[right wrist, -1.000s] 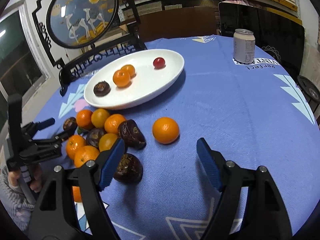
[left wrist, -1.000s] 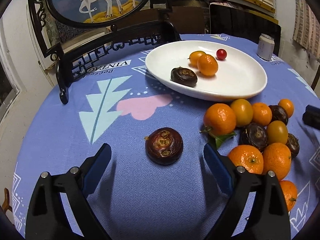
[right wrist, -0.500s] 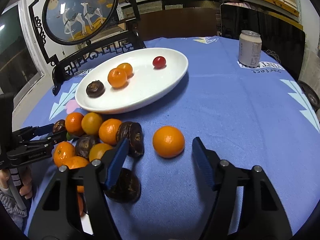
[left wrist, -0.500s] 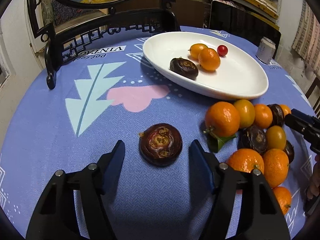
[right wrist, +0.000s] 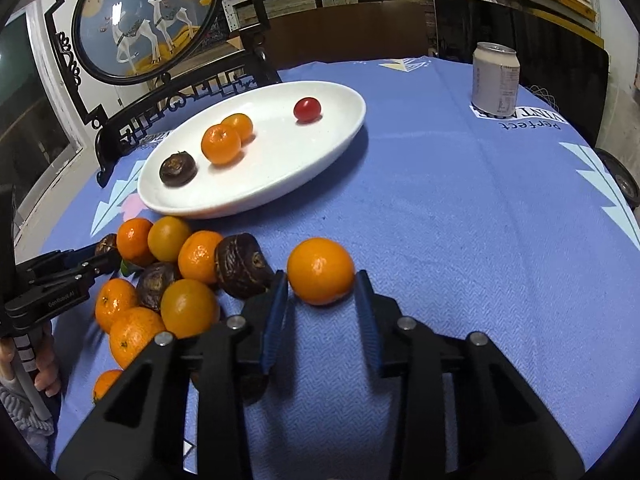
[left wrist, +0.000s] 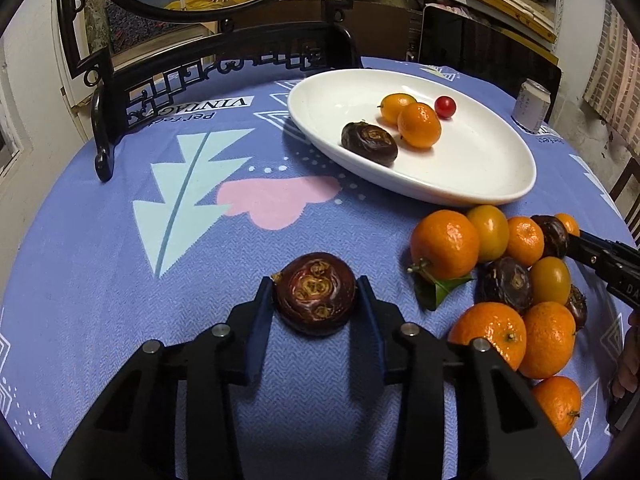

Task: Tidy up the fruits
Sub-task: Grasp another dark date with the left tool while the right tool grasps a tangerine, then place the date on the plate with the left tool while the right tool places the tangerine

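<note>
A dark brown water chestnut (left wrist: 315, 293) lies on the blue cloth between the fingers of my left gripper (left wrist: 314, 294), which has shut on it. A lone orange (right wrist: 320, 271) lies between the fingers of my right gripper (right wrist: 321, 280), which touches both its sides. A white oval plate (left wrist: 496, 184) holds a chestnut, two orange fruits and a cherry tomato; it also shows in the right wrist view (right wrist: 256, 200). A heap of oranges and chestnuts (left wrist: 516, 280) lies in front of the plate, and shows in the right wrist view (right wrist: 168, 276).
A black carved stand with a round deer picture (left wrist: 208, 64) stands behind the plate. A drink can (right wrist: 496, 79) stands at the far right of the table. The right gripper's tips (left wrist: 600, 256) reach into the heap's right side in the left wrist view.
Both grippers moved forward and closed: the left from wide open onto the lone chestnut, the right from wide open onto the lone orange.
</note>
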A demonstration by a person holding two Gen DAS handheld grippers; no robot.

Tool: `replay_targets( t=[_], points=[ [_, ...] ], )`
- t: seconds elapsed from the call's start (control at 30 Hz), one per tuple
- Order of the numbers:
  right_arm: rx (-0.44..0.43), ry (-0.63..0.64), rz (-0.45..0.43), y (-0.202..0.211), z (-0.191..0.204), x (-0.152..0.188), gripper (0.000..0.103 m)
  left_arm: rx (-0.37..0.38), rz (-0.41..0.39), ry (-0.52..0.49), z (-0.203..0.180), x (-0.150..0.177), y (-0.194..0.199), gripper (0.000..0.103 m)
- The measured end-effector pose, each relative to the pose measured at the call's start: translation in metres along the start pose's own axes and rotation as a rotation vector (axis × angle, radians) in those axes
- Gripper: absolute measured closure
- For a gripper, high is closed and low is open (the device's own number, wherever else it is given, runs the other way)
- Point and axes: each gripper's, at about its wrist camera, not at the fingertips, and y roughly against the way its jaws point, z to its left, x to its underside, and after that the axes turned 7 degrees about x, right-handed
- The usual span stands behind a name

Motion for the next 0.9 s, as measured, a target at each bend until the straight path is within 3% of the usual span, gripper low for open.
replay_targets(
  t=[0.3, 0.53, 0.67, 0.9],
  points=[
    [-0.020, -0.039, -0.060, 0.025, -0.009, -0.002, 0.069, -0.006, -0.067, 0.036, 0.004, -0.007, 0.024, 0.062],
    [-0.061, -0.019, -0.137, 0.046, 0.005, -0.035, 0.069, 0.011, -0.137, 0.030, -0.009, -0.067, 0.042, 0.062],
    [-0.083, -0.008, -0.128, 0.025, 0.018, -0.065, 0.069, 0.015, -0.122, 0.024, -0.017, -0.102, 0.016, 0.062],
    [-0.095, -0.001, -0.060, -0.024, 0.030, -0.086, 0.068, 0.019, -0.029, 0.036, -0.017, -0.121, -0.050, 0.061]
  ],
)
